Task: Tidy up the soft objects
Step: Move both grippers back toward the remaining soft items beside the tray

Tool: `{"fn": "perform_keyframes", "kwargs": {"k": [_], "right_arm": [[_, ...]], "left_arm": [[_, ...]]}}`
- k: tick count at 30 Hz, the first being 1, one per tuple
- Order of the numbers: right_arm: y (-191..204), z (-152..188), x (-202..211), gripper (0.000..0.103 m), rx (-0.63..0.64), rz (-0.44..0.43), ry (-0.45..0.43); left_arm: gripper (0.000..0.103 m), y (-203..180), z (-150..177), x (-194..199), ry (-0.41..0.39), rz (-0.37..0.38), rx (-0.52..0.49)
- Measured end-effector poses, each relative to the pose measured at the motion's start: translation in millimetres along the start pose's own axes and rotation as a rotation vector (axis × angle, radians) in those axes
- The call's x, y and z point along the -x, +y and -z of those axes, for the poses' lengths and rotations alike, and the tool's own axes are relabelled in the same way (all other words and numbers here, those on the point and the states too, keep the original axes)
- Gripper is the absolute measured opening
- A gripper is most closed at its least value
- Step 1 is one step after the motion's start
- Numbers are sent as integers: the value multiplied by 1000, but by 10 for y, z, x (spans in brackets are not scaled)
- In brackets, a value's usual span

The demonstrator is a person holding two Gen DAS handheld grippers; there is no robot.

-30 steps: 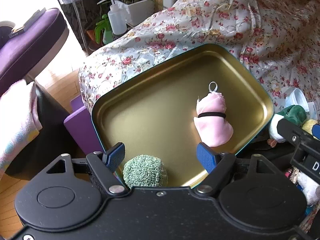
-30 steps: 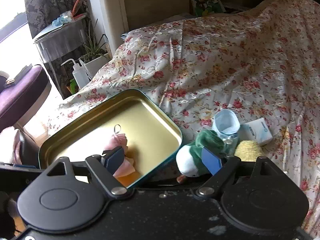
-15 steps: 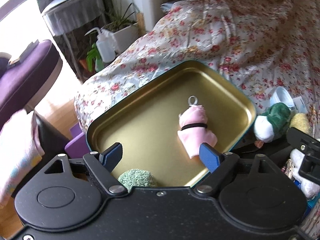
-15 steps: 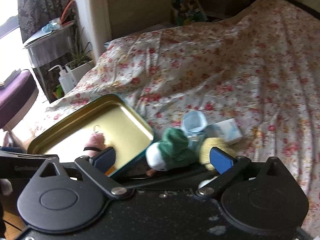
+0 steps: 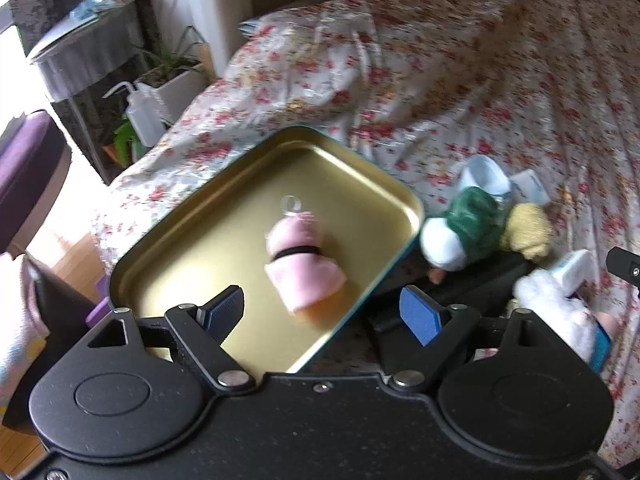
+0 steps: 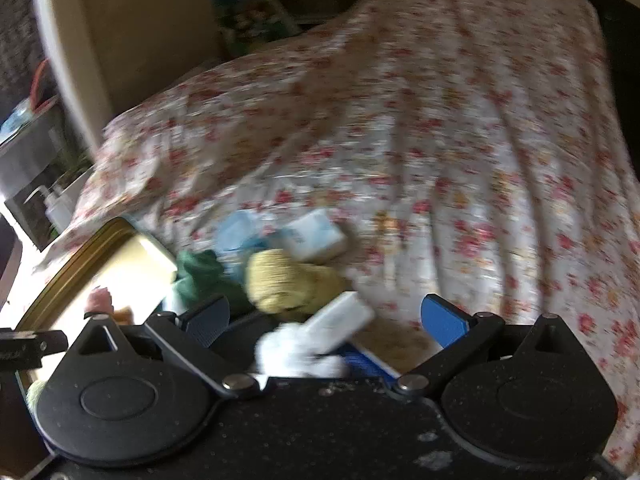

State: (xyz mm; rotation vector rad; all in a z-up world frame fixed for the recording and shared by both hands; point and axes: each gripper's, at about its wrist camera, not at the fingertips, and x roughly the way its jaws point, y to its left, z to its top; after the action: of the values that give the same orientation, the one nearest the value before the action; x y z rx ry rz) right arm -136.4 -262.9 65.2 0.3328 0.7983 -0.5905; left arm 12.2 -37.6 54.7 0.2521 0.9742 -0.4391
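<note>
Left tool (image 5: 322,314) is hanging open with nothing between its pads; its jaws have just been opening. It is sitting over the near right corner of the gold tin tray (image 5: 168,240), left pad above the tray floor, right pad outside the rim. Pink soft toy (image 5: 300,264) is lying in the tray just ahead of the tool, long axis running away from it, ring end pointing far, wide end pointing near. Open tray floor is lying to the tool's left and far side.

Right tool (image 6: 326,320) is spread wide, jaws just been opening, gripping nothing. Picture is blurring. Between and ahead of its pads a pile is lying on the flowered bed cover (image 6: 460,140): white fluffy toy (image 6: 292,354) nearest, a white box (image 6: 340,322) slanting across it, yellow knitted ball (image 6: 280,282) ahead, green and white plush (image 6: 200,276) ahead-left touching the tray corner. Bed cover to the right and beyond is lying bare.
</note>
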Motion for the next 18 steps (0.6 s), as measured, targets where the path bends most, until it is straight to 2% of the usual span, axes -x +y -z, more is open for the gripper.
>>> {"fn": "perform_keyframes", "kwargs": {"k": [5, 11, 15, 17, 18], "right_arm": [[-304, 25, -14, 103, -56, 80, 11], [-648, 15, -136, 103, -198, 79, 70], [-721, 56, -266, 102, -203, 163, 125], [-770, 83, -364, 102, -216, 179, 162], [-803, 101, -409, 98, -227, 181, 186]], "left_arm": [[83, -146, 12, -34, 22, 33, -15], [84, -287, 35, -55, 33, 38, -36], [85, -316, 37, -74, 39, 40, -37], [87, -316, 42, -73, 44, 48, -33], [87, -320, 44, -70, 44, 50, -31]]}}
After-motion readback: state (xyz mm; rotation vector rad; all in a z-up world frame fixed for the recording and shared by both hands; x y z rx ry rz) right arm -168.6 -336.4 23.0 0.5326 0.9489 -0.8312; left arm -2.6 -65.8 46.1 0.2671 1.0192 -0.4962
